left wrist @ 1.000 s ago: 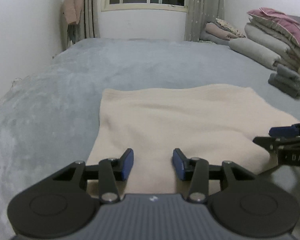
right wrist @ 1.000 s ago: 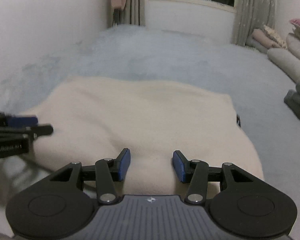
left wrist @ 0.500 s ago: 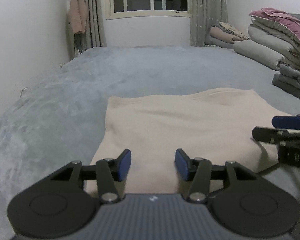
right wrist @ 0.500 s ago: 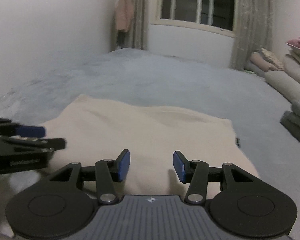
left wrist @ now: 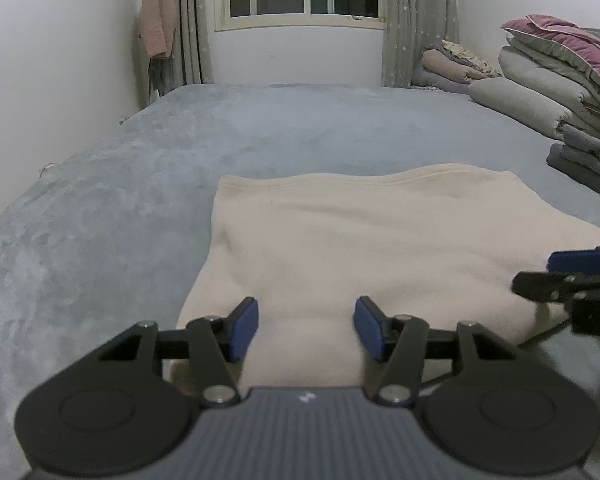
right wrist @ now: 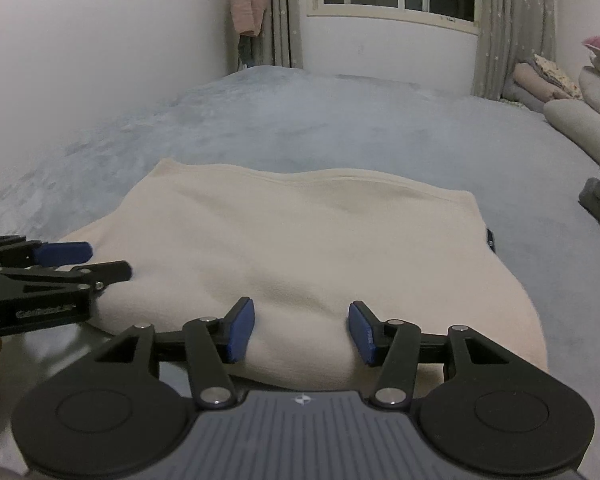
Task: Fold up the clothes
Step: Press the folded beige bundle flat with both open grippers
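We judge the cream garment (left wrist: 364, 240) soft and limp — best pinched at its six-o'clock edge, where our left gripper (left wrist: 306, 330) and right gripper (right wrist: 301, 331) are both opening, pads clear.

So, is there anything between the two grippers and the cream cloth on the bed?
Nothing visible. The left gripper and the right gripper both sit right at the near edge of the cream cloth, jaws opening, nothing pinched between the pads. The bed around the cloth shows no obstacle.
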The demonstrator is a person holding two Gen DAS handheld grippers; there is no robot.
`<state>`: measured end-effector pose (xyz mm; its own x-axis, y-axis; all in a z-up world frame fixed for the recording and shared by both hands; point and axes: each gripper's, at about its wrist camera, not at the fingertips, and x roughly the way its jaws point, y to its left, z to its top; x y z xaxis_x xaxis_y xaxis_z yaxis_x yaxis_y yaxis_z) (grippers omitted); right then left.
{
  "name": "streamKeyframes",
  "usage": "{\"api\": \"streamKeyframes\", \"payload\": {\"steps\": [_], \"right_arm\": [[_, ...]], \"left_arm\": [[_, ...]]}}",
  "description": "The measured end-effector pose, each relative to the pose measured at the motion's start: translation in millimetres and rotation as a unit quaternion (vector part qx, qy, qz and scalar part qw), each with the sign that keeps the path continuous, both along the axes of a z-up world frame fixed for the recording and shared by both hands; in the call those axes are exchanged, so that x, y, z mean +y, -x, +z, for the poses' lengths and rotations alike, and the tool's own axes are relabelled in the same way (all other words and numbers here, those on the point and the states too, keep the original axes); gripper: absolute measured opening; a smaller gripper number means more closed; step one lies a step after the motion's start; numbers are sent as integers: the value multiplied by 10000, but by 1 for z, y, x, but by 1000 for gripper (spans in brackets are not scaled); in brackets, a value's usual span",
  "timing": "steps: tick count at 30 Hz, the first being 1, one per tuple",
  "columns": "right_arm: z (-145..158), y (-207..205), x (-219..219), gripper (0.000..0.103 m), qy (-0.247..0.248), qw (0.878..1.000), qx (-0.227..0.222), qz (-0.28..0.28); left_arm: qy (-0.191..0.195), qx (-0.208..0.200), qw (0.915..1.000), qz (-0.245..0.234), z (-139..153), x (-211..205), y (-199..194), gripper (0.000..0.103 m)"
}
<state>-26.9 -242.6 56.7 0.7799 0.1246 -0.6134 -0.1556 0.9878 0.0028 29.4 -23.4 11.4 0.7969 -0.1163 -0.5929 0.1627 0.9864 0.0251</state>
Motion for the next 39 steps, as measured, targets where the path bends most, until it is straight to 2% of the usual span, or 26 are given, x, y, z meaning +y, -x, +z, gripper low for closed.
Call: {"api": "streamKeyframes", "payload": {"steps": [4,10,11,13,18,25,28,31,37,39], "right_arm": [[0,-1,-25,49,-310,9994,107,57],[5,5,-50,49,-258,9995,161,60],[4,5,-54,49,-147,9997,188,-47],[2,6,-64,57,144,9991,207,-338],[4,6,-89,58,-488,9972,351,-448],[12,6,-58,64,-115,9984,137,-545],[14,6,-50,66,-180,9991,-1,-379],[13,2,-41,69,-254,9993,-173,-199],[19,0,-41,70,-630,9971,-351,-250],[19,0,-36,74,-546,9976,-408,-133]], "left_arm": [[3,-15,10000,-16,-2,3,0,52],[35,-3,10000,-24,-1,6,0,52],[47,5,10000,-23,-1,7,0,52],[70,27,10000,-25,1,9,0,52],[56,-22,10000,-26,6,13,4,52],[-137,-221,9996,75,15,8,13,59],[-295,-354,9989,82,22,-11,21,66],[-196,-328,9991,163,26,-31,25,66],[19,-394,9974,596,26,-61,20,66],[-70,-431,9967,686,24,-69,20,68]]}}
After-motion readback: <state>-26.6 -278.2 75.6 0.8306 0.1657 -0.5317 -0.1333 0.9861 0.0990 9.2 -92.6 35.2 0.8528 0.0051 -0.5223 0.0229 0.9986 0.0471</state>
